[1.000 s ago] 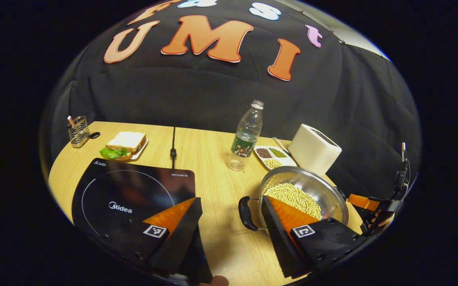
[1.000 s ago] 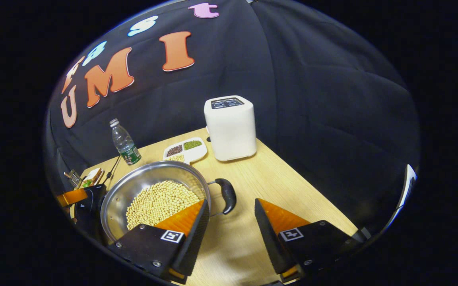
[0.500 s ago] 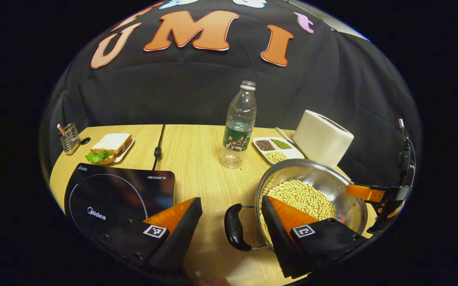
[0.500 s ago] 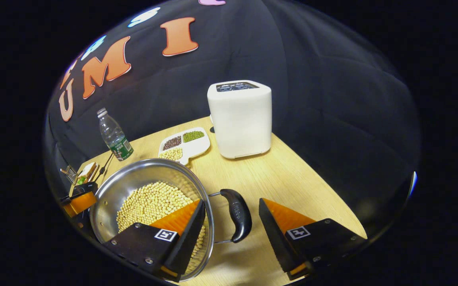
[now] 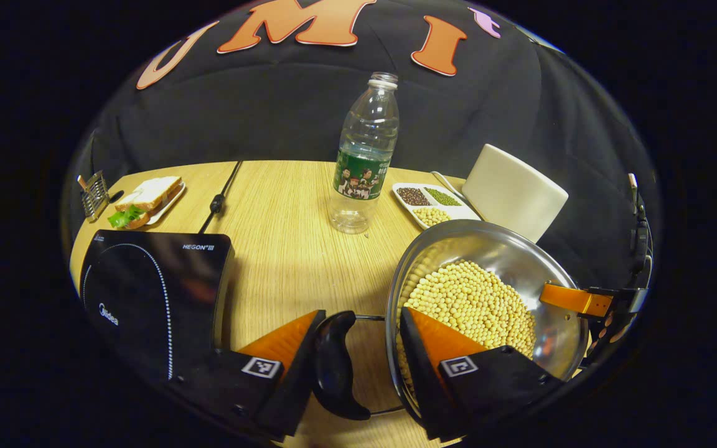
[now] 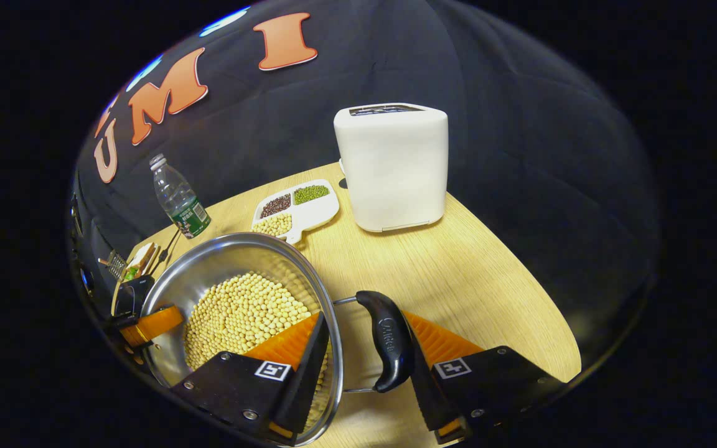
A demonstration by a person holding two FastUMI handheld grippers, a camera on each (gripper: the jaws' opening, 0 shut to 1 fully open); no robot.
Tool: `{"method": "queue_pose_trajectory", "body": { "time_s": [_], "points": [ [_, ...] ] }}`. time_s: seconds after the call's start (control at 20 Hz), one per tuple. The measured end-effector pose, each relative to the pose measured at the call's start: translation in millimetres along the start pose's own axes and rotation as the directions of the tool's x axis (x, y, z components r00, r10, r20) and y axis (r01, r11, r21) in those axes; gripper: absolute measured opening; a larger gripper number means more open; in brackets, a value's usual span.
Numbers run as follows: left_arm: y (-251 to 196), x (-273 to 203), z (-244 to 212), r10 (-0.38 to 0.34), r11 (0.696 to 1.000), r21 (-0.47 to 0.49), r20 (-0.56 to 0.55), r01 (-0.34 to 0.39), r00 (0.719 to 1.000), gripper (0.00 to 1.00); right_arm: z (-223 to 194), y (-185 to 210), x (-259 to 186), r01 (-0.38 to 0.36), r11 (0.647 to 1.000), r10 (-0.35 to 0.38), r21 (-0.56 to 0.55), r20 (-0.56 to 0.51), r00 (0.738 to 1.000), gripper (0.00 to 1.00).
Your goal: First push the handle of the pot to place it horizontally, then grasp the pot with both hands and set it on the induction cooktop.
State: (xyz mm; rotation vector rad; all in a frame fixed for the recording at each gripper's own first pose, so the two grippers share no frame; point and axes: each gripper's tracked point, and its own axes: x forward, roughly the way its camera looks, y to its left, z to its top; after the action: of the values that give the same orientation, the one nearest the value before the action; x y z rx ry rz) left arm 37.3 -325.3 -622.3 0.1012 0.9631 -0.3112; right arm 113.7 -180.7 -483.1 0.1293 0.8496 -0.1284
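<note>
The pot [image 5: 489, 286], a steel one holding pale beans [image 5: 473, 305], is sitting on the desk [image 5: 290, 236] to the right of the induction cooktop [image 5: 153, 292], with a strip of bare wood lying between the two. Its two black side handles are pointing out to the pot's left and right, so its long axis is running across the desk toward the cooktop. The left tool [image 5: 358, 367] is standing wide, straddling the left handle [image 5: 333, 364]: one finger is lying just outside the handle, apparently touching it, while the other is reaching over the rim above the beans. The right tool [image 6: 368, 367] is mirroring this on the far side of the pot, also wide, with the right handle [image 6: 389, 339] sitting between its fingers and close against the outer one. Neither tool is pressing with both fingers yet. In my judgement the handles are already lying level and both tools are lining up for the two-handed grasp; the lift will have to carry the pot leftward, toward the cooktop, which is lying on the left tool's side. A water bottle [image 5: 365, 162], a divided tray [image 5: 436, 202] and a toaster [image 6: 393, 165] are standing behind the pot.
</note>
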Motion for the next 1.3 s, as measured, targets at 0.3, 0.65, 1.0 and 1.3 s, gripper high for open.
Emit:
{"method": "queue_pose_trajectory", "body": {
  "time_s": [0.3,0.65,1.0,1.3],
  "points": [
    [3,1,1,0.001,1.0,-0.018,-0.029,-0.002,1.0,0.63,-2,1,-6,-0.014,0.999,0.014,0.035,-0.003,1.0,0.57],
    [7,-37,18,-0.02,0.999,-0.036,-0.007,0.02,1.0,0.63,7,18,-40,-0.031,0.996,0.028,0.086,0.028,0.999,0.51],
    [34,-100,52,-0.023,0.998,-0.05,0.045,0.025,0.999,0.65,26,64,-90,-0.073,0.996,0.068,0.06,0.082,0.994,0.51],
    [85,-145,70,0.014,0.997,-0.075,0.092,-0.007,0.996,0.62,33,122,-112,-0.123,0.992,0.12,0.026,0.097,0.988,0.51]
  ]
}}
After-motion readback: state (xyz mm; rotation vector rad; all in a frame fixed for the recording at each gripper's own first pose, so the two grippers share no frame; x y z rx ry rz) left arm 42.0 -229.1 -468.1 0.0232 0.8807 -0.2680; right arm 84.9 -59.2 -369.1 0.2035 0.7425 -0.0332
